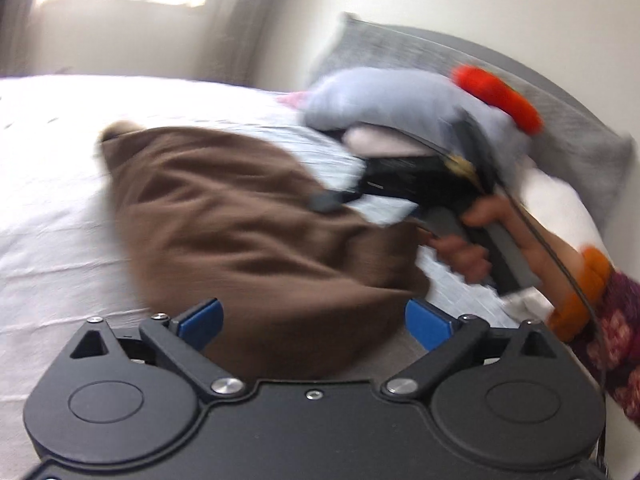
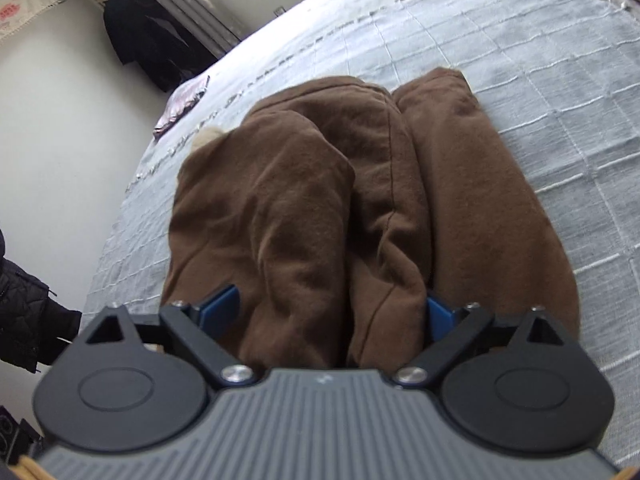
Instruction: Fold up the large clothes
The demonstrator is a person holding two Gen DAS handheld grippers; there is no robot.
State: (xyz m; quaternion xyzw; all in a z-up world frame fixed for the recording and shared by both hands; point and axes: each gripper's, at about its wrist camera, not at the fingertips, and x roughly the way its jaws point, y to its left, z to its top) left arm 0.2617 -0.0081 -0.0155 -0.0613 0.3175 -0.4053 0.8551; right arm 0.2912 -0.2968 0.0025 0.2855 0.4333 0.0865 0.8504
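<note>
A large brown garment (image 2: pixel 340 208) lies bunched in thick folds on the light blue bedspread (image 2: pixel 520 60). It also shows in the blurred left wrist view (image 1: pixel 248 220). My left gripper (image 1: pixel 314 322) is open, its blue pads wide apart, with the near end of the garment between them. My right gripper (image 2: pixel 334 312) is open too, its jaws straddling the brown folds. The right gripper's body (image 1: pixel 404 184) and the hand holding it show in the left wrist view at the garment's far right edge.
A grey pillow (image 1: pixel 440 52) and a grey plush with an orange-red part (image 1: pixel 496 96) sit at the bed's head. Dark clothes (image 2: pixel 148 40) hang on the wall beyond the bed. A small pink cloth (image 2: pixel 182 106) lies on the bed's far corner. A black jacket (image 2: pixel 24 312) is at the left.
</note>
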